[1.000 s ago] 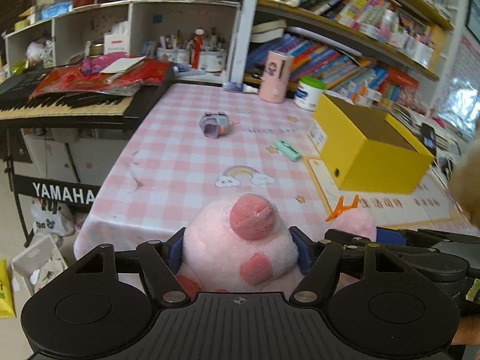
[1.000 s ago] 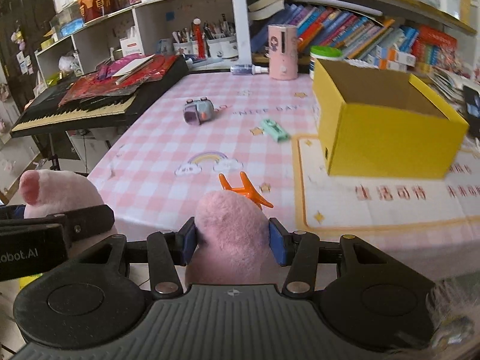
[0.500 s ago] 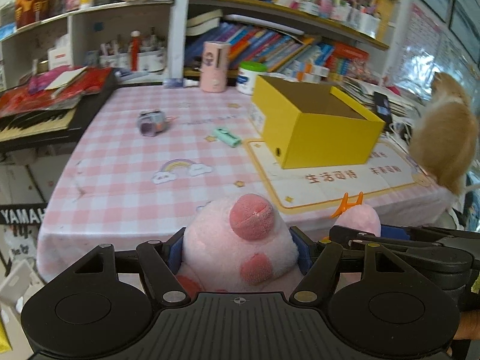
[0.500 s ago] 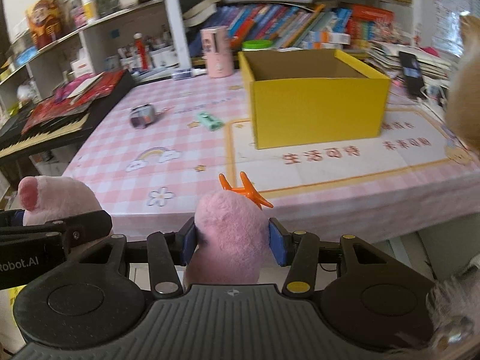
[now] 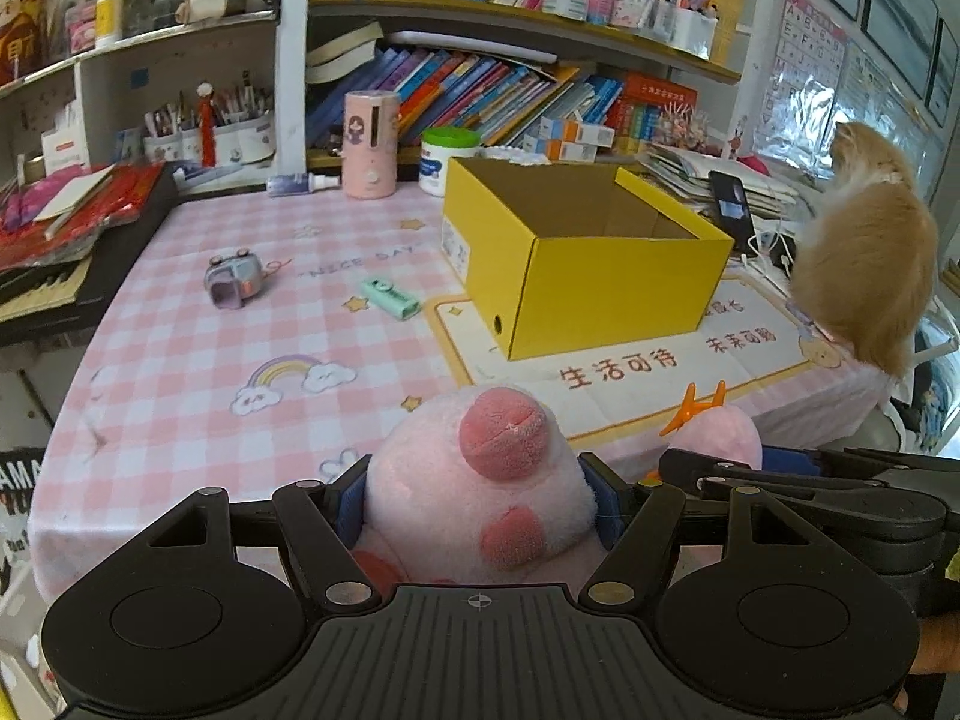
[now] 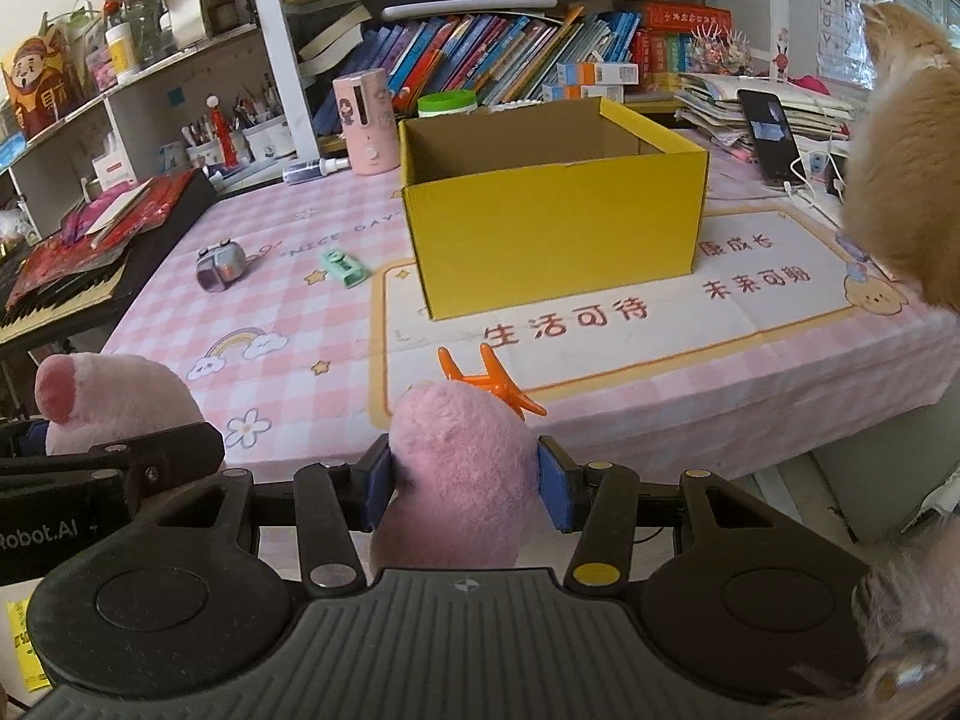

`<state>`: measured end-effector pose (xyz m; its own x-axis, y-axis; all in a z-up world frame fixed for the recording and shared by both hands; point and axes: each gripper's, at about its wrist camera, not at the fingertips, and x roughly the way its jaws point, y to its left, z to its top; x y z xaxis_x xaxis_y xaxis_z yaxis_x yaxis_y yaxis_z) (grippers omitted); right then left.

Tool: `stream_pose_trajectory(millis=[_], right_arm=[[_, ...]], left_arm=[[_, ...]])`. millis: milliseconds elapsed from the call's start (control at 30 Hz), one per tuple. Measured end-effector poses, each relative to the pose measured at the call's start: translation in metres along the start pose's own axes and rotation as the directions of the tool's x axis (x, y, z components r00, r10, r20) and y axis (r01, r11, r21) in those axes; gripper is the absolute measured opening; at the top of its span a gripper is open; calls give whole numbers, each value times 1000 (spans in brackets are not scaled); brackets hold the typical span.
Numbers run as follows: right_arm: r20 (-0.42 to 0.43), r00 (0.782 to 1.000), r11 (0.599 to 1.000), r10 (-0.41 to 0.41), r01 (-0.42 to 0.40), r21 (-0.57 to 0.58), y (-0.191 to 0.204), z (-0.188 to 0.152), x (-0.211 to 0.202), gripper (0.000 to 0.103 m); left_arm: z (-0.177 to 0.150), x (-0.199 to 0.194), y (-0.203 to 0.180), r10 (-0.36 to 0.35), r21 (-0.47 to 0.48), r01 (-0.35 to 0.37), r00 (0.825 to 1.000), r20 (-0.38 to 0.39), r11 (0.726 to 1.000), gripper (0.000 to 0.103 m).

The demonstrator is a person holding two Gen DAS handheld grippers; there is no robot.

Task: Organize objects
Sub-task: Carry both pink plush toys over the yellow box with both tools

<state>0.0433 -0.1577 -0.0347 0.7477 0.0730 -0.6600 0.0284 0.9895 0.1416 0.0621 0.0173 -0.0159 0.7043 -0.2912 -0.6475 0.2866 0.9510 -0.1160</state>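
Note:
My left gripper [image 5: 480,501] is shut on the snouted head of a pink plush toy [image 5: 480,468], its blue pads pressed into both sides. My right gripper [image 6: 465,492] is shut on a darker pink plush part [image 6: 462,450] with orange plastic prongs [image 6: 492,381] at its top. Whether both parts belong to one toy I cannot tell. Both are held just off the near edge of the pink checked table [image 5: 198,348]. An open yellow cardboard box [image 5: 600,288] [image 6: 552,228] stands on the table ahead, and it looks empty.
A small grey-purple toy [image 5: 231,282] and a mint green item [image 5: 390,298] lie left of the box. An orange cat [image 5: 864,258] sits at the table's right edge. A piano keyboard [image 5: 42,294] borders the left. A pink cup [image 5: 370,144], a phone [image 5: 729,210] and bookshelves stand behind.
Both grippers swung rightwards with the plush in their hold. The yellow box moved from the right towards the middle of each view, and the cat came into sight.

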Motion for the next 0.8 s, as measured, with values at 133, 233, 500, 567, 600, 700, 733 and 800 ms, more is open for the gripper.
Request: stream_pose_trajectory(millis=[133,233,500,567,600,700,733,800], right_arm=[[1,1000,1000,-5,5,11,-12,11,7,46],[4,1000,1000,-8,8,26,-23,20,13,46],[-10,1000,999,-9,9,46,-46,41,32,46],[-14,1000,999,-11,12,50,-52,45,36,46],[-16,1000,998,-11,12,55,-55,48,39,46],[-18,1000,998,-9,11,63,-62,57,46,46],[-17,1000,998,-9,10,61,-64,59,48,46],[-15,1000,999,-6,7,53,-68,66,52,46]], left_arm=[[12,12,-11,-3,19,3,1000,0,1000,70],[19,21,-18,-2,32,2,1000,-5,999,70],[35,45,-32,-17,44,18,1000,-18,999,70],[39,51,-36,-24,53,25,999,-22,998,70],[41,53,-38,-27,56,28,999,-23,998,70],[48,60,-43,-30,59,31,999,-15,998,70],[51,62,-44,-30,57,31,1000,-8,998,70],[57,66,-46,-32,48,32,999,6,998,70]])
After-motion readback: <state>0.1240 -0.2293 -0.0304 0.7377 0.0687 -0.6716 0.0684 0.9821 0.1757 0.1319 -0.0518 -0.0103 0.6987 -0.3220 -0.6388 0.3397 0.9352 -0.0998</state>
